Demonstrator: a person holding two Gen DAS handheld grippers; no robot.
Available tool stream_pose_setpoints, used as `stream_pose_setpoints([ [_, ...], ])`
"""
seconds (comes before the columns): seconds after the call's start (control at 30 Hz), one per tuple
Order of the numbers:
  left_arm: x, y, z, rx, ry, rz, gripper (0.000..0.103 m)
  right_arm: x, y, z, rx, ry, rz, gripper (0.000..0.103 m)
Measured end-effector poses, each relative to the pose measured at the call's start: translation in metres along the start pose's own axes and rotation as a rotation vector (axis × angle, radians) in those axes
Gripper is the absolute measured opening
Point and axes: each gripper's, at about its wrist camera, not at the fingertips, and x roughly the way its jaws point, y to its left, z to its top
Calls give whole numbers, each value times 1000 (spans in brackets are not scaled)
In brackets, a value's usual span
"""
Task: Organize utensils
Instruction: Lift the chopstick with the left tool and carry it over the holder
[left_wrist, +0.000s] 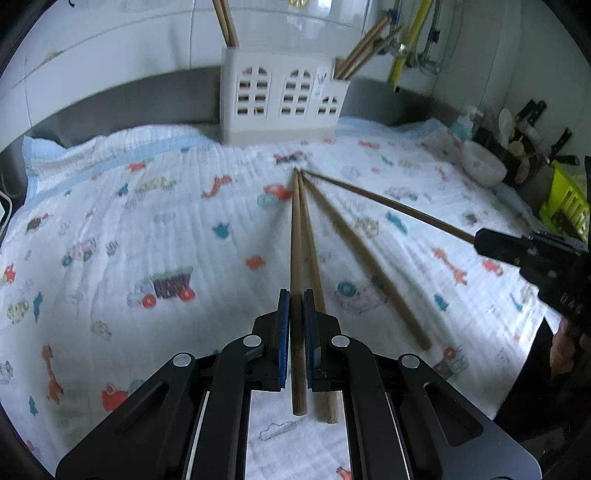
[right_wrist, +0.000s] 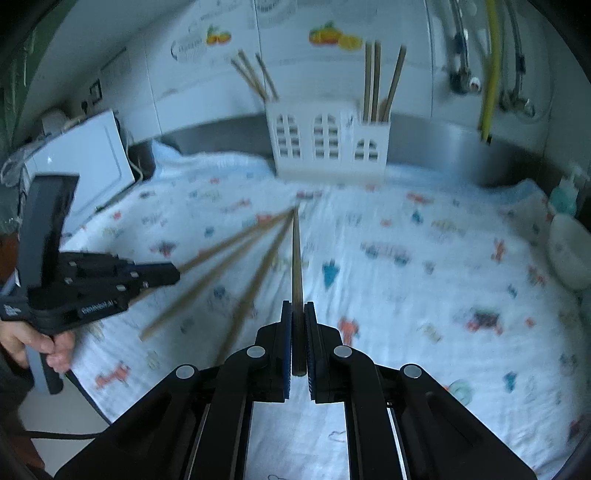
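Both sets of jaws are clamped, each on one thin brown wooden chopstick: left gripper (left_wrist: 296, 295) pinches the left chopstick (left_wrist: 296, 251) near its thick end, right gripper (right_wrist: 297, 306) pinches the right chopstick (right_wrist: 296, 258) likewise. Tips of both, w/ two loose chopsticks (left_wrist: 354, 247), converge on the white quilted cloth w/ cartoon vehicles (left_wrist: 147, 221) covering the counter. White house-shaped utensil holder w/ arched windows (left_wrist: 280, 96) stands at the back, other chopsticks already upright in its end compartments. To do it well, I'd say: keep the pinch firm, lift clear of the cloth, tip each stick toward vertical, drop it tip-first into a compartment w/o knocking the holder.
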Motion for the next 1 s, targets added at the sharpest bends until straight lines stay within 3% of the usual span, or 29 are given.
stream_pose_setpoints([
  [0.43,-29,-8,43,11,-172,-43,5,-39,-6,72,-25,-146,40,6],
  [0.77,-30,-5,68,33,-193,-45,5,-39,-11,119,-70,-153,53,6],
  [1.0,-38,-4,109,75,-204,-50,5,-51,-16,169,-129,-185,10,6],
])
